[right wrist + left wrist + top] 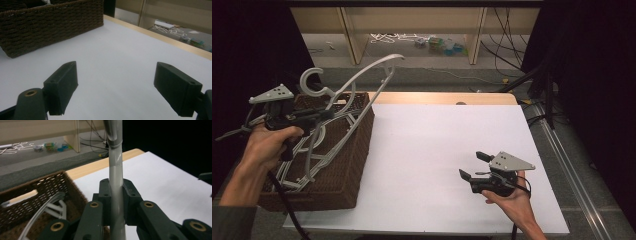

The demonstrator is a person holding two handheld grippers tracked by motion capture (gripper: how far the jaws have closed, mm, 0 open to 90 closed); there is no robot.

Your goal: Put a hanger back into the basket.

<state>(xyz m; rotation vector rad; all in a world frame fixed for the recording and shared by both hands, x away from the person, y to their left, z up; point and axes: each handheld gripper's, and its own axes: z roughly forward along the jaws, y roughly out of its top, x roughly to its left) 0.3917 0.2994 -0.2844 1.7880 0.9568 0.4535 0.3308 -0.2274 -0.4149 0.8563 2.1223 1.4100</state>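
Note:
A grey plastic hanger [362, 80] is lifted above a dark wicker basket [347, 165] at the table's left, its hook [312, 80] pointing up and left. My left gripper [328, 114] is shut on the hanger's arm; in the left gripper view the grey bar [116, 172] runs up between the closed pads [130, 192]. Several more grey hangers [307, 165] lie inside the basket [50, 185]. My right gripper [473, 167] rests at the front right of the white table [437, 150], jaws wide apart with nothing between them [115, 85].
The basket [50, 22] fills the table's left side. A wooden strip [447, 97] edges the table's far side. Beyond it stand wooden shelf legs [349, 35], cables and small items on the floor. Dark curtains close in on both sides.

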